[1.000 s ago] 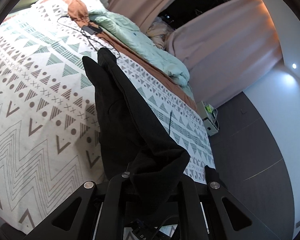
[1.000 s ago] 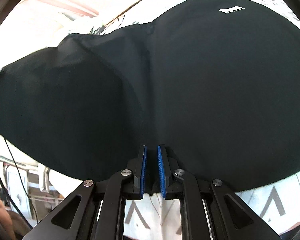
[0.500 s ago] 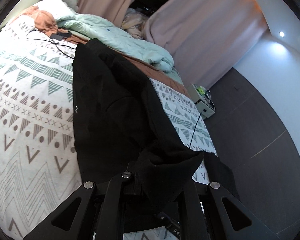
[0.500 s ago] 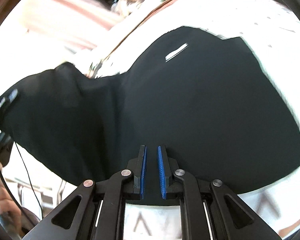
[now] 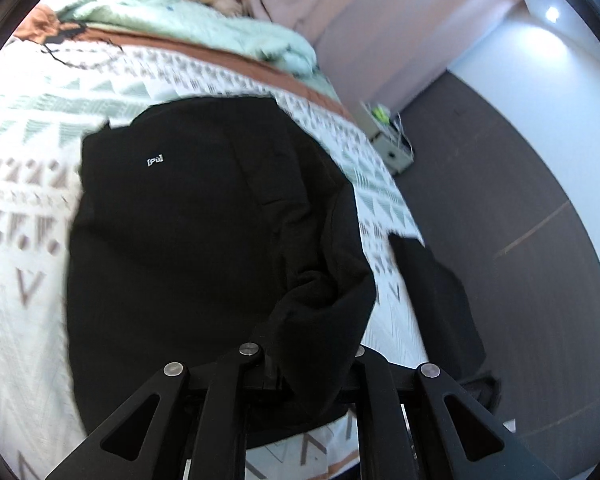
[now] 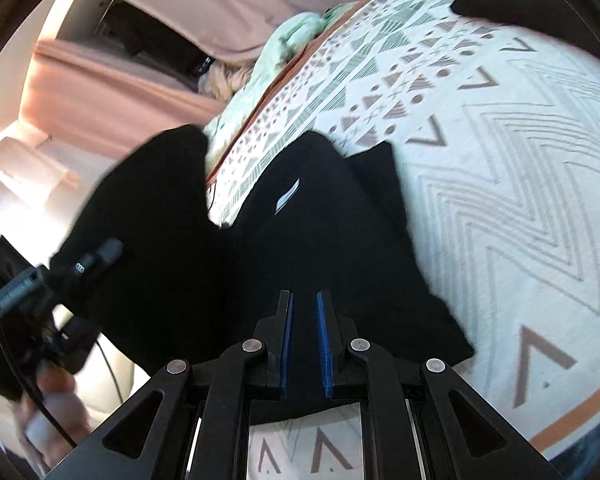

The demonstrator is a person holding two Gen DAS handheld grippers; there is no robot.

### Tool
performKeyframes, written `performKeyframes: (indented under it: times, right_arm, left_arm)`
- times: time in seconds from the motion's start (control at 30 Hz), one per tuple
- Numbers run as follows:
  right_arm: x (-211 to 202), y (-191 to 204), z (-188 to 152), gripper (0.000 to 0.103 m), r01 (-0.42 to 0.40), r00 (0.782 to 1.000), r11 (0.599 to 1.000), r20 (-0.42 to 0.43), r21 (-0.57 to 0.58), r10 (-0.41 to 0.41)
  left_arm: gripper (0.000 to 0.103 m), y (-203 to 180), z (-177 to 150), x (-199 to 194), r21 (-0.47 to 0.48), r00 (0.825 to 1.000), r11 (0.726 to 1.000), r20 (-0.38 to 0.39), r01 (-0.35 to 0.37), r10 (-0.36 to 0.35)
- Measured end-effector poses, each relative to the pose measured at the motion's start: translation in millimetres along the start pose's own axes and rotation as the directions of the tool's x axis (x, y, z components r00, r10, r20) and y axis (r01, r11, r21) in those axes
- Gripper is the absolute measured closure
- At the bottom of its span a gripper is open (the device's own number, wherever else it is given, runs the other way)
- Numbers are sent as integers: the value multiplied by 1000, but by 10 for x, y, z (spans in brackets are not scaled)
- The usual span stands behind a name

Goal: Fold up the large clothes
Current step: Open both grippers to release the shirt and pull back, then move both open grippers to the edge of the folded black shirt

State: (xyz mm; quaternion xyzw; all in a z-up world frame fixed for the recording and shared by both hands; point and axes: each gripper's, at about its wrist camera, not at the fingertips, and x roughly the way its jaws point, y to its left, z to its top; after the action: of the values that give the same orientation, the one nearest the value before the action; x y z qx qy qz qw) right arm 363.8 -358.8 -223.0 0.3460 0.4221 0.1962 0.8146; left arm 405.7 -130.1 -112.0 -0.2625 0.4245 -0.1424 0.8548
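Observation:
A large black garment (image 5: 172, 240) with a small white logo (image 5: 155, 160) lies partly spread on the patterned bed cover (image 5: 20, 300). A bunched fold of it covers my left gripper (image 5: 304, 344), which is shut on the cloth with its fingertips hidden. A further black part (image 5: 432, 300) hangs over the bed's edge. In the right wrist view the black garment (image 6: 332, 248) runs away from my right gripper (image 6: 303, 300), whose blue pads (image 6: 286, 336) are shut on its near edge. The left gripper (image 6: 80, 268), draped in cloth, shows at the left with a hand (image 6: 52, 404) below it.
A mint blanket (image 5: 204, 24) and a thin black cable (image 5: 72, 56) lie at the far side of the bed. Pink curtains (image 5: 380, 32) hang behind. A white box (image 5: 392, 148) stands on the dark floor (image 5: 520, 240) beside the bed. Another dark cloth (image 6: 496, 0) lies at the bed's far corner.
The garment went from a narrow hanging strip to a wide spread on the bed. Both grippers swept sideways with it; the right view, once filled with black cloth, now shows bare bed cover on the right.

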Motion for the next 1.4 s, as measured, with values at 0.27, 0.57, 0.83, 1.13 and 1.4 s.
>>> performKeyframes:
  times: [0.27,0.57,0.83,1.13,1.4]
  right_arm:
    - [-359,-153,54,40,10,994,998,107,61,-16]
    - [-460,46,74,16,-51,980,998,190,-33,56]
    - [-420,325,20,13,-59,968,992,234,-115,85]
    - [-373,554,-46,13,-44,944,993,320,-106,76]
    - [-38,899,-98,13,111,958,980,281,-167,-60]
  left_arm:
    - [68,244,-89,19,-62,988,988,-48,142,-145]
    - [39,778,-85,-432,-75,957,957,106,280,-272]
    - [35,1245,38,-658,-132,973,972,153,193,-173]
    - [35,1663,9,-785,-164,992,987,122,-7,27]
    - [35,1728,57,-513,-145,997,988,41,-57,63]
